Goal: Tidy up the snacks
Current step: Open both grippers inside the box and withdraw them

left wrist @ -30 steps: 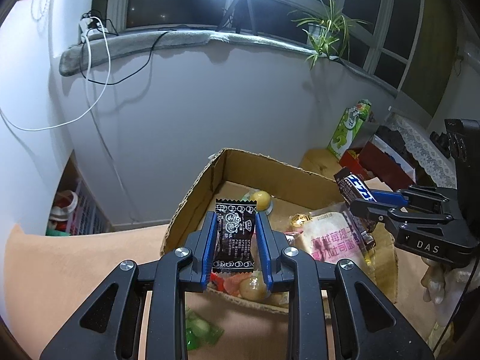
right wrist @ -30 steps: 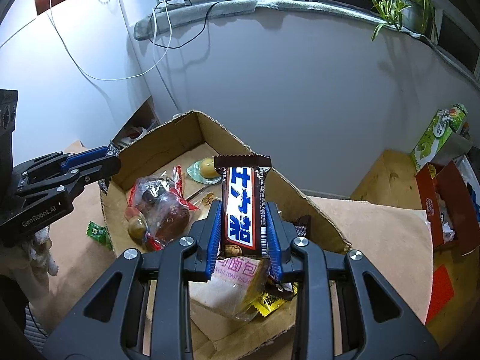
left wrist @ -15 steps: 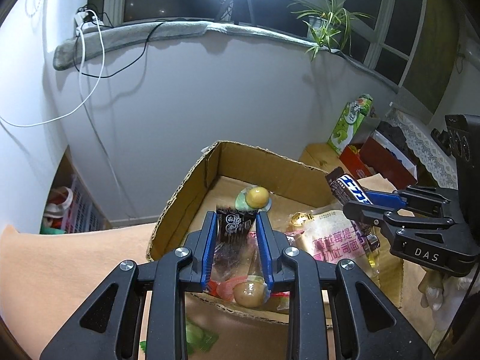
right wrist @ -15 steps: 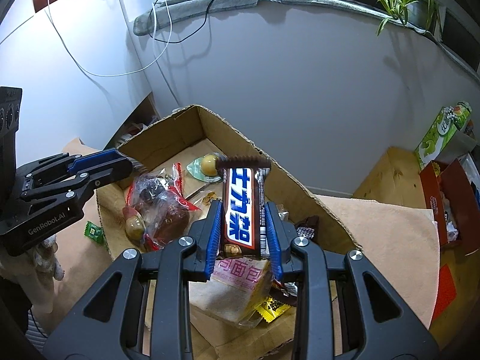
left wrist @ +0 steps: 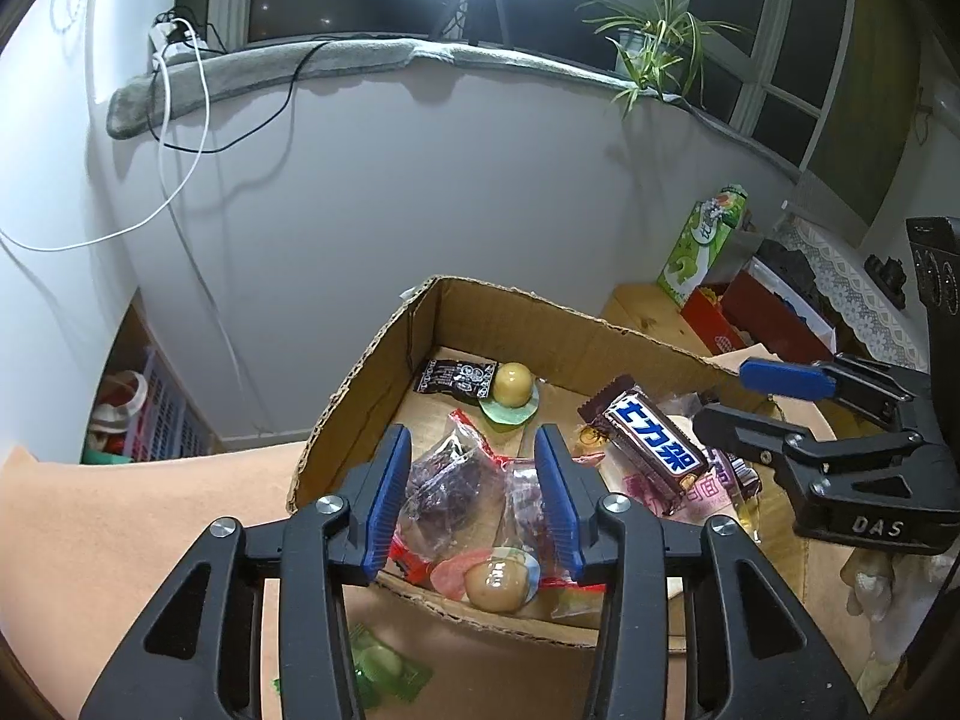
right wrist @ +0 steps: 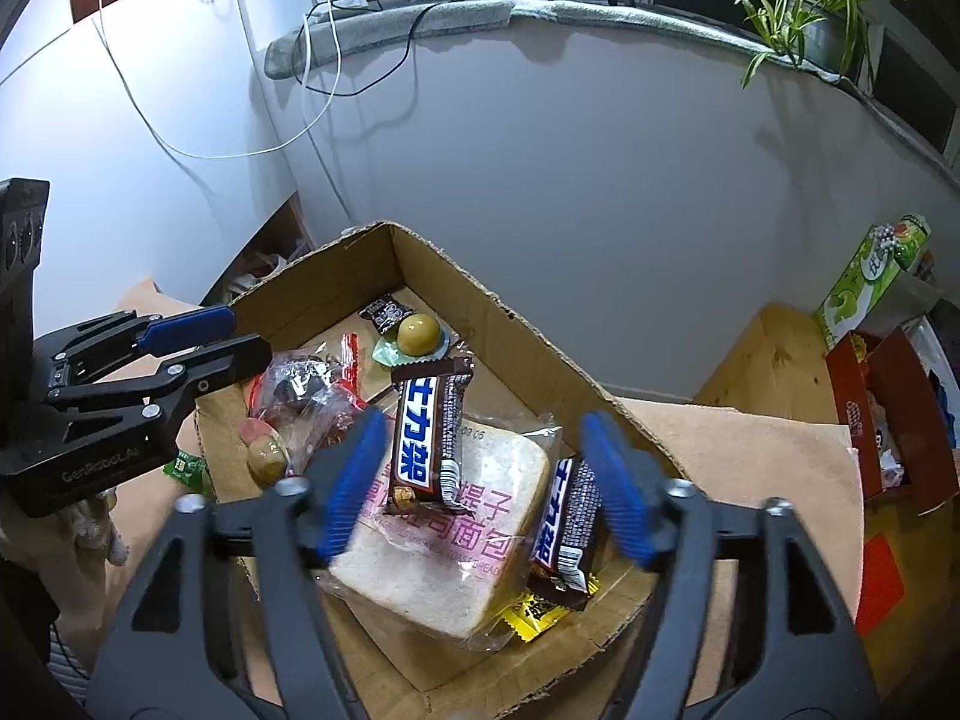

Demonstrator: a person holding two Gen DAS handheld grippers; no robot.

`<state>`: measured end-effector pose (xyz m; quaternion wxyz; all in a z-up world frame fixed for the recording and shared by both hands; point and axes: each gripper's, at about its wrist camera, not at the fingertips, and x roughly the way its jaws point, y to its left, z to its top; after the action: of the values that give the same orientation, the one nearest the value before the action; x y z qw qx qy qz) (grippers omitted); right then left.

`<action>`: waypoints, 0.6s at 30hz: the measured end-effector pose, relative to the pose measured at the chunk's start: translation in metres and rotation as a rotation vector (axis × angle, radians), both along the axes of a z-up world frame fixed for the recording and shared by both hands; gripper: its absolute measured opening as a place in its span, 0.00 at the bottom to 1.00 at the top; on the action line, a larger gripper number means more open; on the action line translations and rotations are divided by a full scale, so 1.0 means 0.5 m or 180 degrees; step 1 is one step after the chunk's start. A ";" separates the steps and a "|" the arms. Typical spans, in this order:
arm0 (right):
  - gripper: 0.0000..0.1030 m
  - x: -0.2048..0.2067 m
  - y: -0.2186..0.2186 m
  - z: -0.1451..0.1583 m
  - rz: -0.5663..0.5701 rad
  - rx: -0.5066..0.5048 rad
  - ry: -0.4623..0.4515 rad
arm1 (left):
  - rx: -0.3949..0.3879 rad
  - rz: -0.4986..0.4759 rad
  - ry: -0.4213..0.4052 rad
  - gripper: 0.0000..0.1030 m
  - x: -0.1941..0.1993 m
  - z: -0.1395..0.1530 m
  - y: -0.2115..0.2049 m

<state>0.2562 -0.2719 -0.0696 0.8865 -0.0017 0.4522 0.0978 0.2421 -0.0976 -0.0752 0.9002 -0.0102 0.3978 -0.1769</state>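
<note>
Lying now across the bagged bread slice [right wrist: 444,531] in the cardboard box [right wrist: 528,330], near its front edge: the chocolate bar [right wrist: 423,435], freshly let go. Hanging above it with jaws just opened wide and nothing between them: the right claw [right wrist: 483,486]. Likewise just parting, empty, over the clear bags of dark fruit [left wrist: 447,483] by the box's near wall: the left claw [left wrist: 474,501]. Resting in the far corner beside a round yellow sweet [left wrist: 513,384]: the small black sachet [left wrist: 453,378]. Tucked against the bread: a second bar [right wrist: 567,525]. Probably finishing the release step; best done by lifting both claws straight up, avoiding snagging wrappers. Waiting outside, on the table by the box's front wall: a green candy [left wrist: 384,669]
</note>
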 end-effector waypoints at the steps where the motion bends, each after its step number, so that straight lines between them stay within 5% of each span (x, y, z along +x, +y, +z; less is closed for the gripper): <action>1: 0.73 -0.001 0.000 0.001 -0.0007 -0.0001 0.0004 | -0.0003 -0.0002 -0.0003 0.40 -0.001 0.001 0.000; 6: 0.82 -0.010 0.001 0.007 -0.0028 -0.0021 -0.0002 | -0.0015 -0.0001 -0.0015 0.42 -0.006 0.007 0.005; 18: 0.82 -0.051 0.015 0.037 0.0004 0.0037 -0.0087 | -0.0063 0.0140 -0.0076 0.46 -0.042 0.027 0.068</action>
<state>0.2308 -0.2643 -0.0510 0.8926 0.0018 0.4395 0.1009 0.2209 -0.0634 -0.0620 0.9084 -0.0258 0.3850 -0.1610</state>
